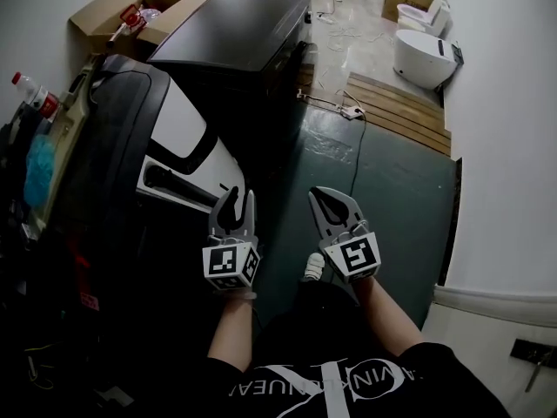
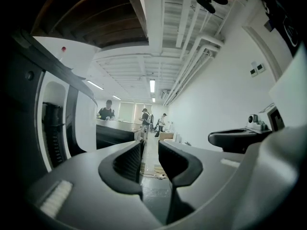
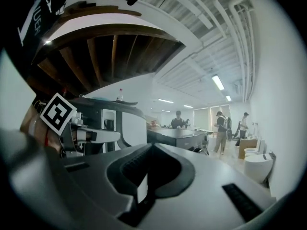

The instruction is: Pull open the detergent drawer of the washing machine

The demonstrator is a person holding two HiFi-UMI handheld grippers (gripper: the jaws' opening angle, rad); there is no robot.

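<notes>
The washing machine (image 1: 122,138) stands at my left, black on top with a white front panel (image 1: 187,124). Low on that panel runs a dark, long drawer recess (image 1: 174,181), which shows again as a dark slot (image 2: 50,133) in the left gripper view. My left gripper (image 1: 241,197) hovers just right of the recess without touching it. Its jaws stand slightly apart with nothing between them (image 2: 150,150). My right gripper (image 1: 320,198) hangs over the floor further right, and its jaws meet at the tips (image 3: 151,147). Both point level, away from me.
A second dark appliance (image 1: 235,29) stands beyond the washer. Cardboard boxes (image 1: 113,11) and a bottle (image 1: 35,94) sit at the left. A wooden pallet (image 1: 400,111) and white toilets (image 1: 422,55) lie ahead on the right. People (image 3: 220,128) stand far down the room.
</notes>
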